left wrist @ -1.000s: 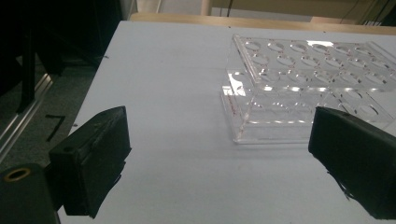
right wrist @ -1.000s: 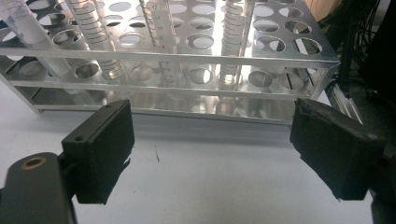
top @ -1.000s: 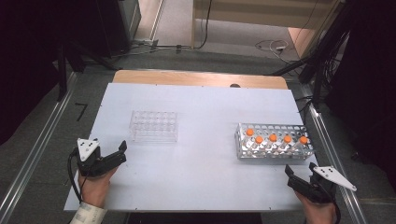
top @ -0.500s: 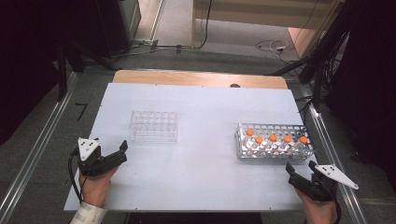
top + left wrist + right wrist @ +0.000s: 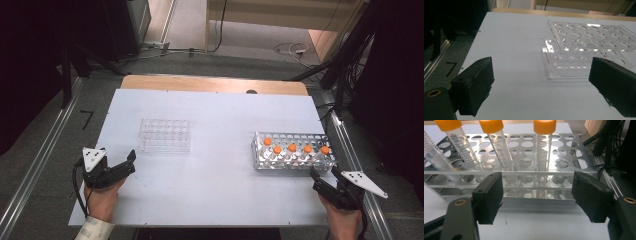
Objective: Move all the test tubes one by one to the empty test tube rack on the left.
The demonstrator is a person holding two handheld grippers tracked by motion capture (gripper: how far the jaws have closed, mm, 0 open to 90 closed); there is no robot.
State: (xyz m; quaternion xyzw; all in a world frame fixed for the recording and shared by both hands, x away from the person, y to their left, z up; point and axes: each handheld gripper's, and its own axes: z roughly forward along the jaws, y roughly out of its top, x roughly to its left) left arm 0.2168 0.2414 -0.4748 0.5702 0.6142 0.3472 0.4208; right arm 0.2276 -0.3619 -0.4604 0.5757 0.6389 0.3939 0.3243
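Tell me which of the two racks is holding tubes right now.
The metal rack near the right gripper; it carries orange-capped tubes. The clear plastic rack by the left gripper has empty holes.

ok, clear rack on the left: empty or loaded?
Empty. The clear rack shows only bare round wells in the left gripper view, and the high view shows no tubes or caps in it.

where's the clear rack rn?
High view: the clear rack sits empty on the table's left half, just ahead of the open left gripper, far left of the metal rack.
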